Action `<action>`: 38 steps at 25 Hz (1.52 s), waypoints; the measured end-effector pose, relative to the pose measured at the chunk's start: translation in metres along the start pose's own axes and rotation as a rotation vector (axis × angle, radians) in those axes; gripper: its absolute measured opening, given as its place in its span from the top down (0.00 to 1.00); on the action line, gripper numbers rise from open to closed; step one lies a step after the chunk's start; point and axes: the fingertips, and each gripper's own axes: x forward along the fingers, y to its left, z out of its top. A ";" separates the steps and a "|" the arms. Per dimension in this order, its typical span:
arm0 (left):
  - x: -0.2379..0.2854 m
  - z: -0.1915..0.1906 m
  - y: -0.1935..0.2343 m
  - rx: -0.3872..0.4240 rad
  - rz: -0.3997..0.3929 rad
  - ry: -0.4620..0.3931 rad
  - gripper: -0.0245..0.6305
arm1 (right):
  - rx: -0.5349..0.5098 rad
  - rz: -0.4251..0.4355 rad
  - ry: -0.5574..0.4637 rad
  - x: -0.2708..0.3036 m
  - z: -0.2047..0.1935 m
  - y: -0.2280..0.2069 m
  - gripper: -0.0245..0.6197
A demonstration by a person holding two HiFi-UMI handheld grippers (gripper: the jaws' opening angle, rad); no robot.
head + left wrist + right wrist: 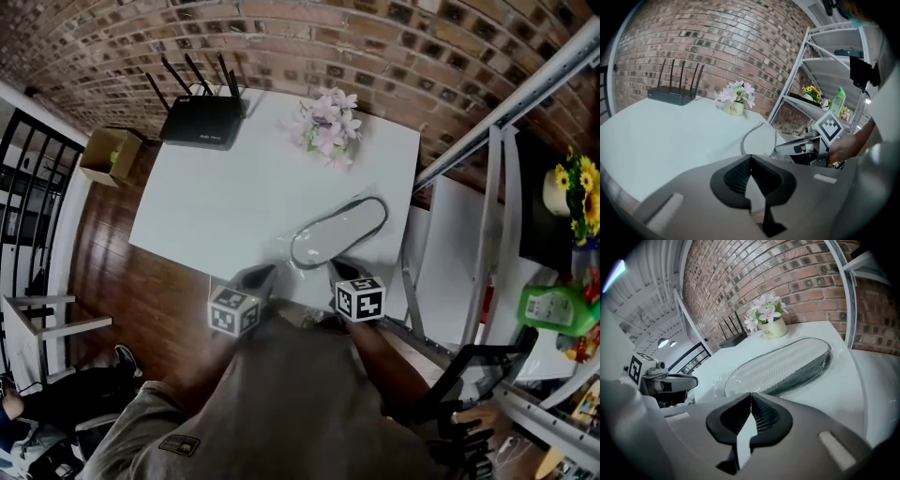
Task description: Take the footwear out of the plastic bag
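1. A white rectangular table (216, 206) fills the middle of the head view. A black router with four aerials (202, 120) is set at its far left, and a small pot of pale pink flowers (330, 127) at its far edge, both well apart from the work.

2. A clear plastic bag (710, 383) lies flat on the near right part of the table. Inside it is the footwear: a pale grey slipper with a dark rim (339, 232), sole up, with the zigzag tread seen through the film. The slipper is wholly enclosed, so nothing has been taken out yet.

3. The right gripper (339, 270) is held just at the near end of the bag, with its jaws pressed together. Whether a fold of film is pinched between them cannot be told.

4. The left gripper (258, 277) is held near the table's front edge, left of the bag and not touching it, its jaws likewise closed on nothing.

5. The step in hand is judged to be the first hold on the bag. It is best done by opening the jaws before contact and pinching only loose film at the near end — not the slipper beneath.

6. The bag's mouth should be found first. One gripper is then best kept on the film while the other draws the slipper out by its rim, low along the table.
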 end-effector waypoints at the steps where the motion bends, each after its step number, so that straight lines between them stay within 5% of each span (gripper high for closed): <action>1: 0.000 -0.002 0.006 0.005 0.000 0.009 0.96 | -0.001 0.003 0.005 0.003 -0.001 0.006 0.94; 14: -0.017 -0.006 0.079 0.049 -0.039 0.099 0.96 | -0.002 0.038 0.051 0.042 -0.004 0.090 0.94; 21: -0.009 -0.001 0.084 0.059 -0.081 0.115 0.96 | -0.094 0.036 -0.004 0.015 0.027 0.082 0.93; 30: 0.012 -0.010 0.090 0.047 -0.100 0.191 0.96 | -0.304 -0.159 -0.012 -0.027 0.073 -0.021 0.81; 38: 0.018 -0.011 0.089 0.115 -0.127 0.231 0.93 | -0.664 0.030 0.205 -0.010 0.078 -0.037 0.68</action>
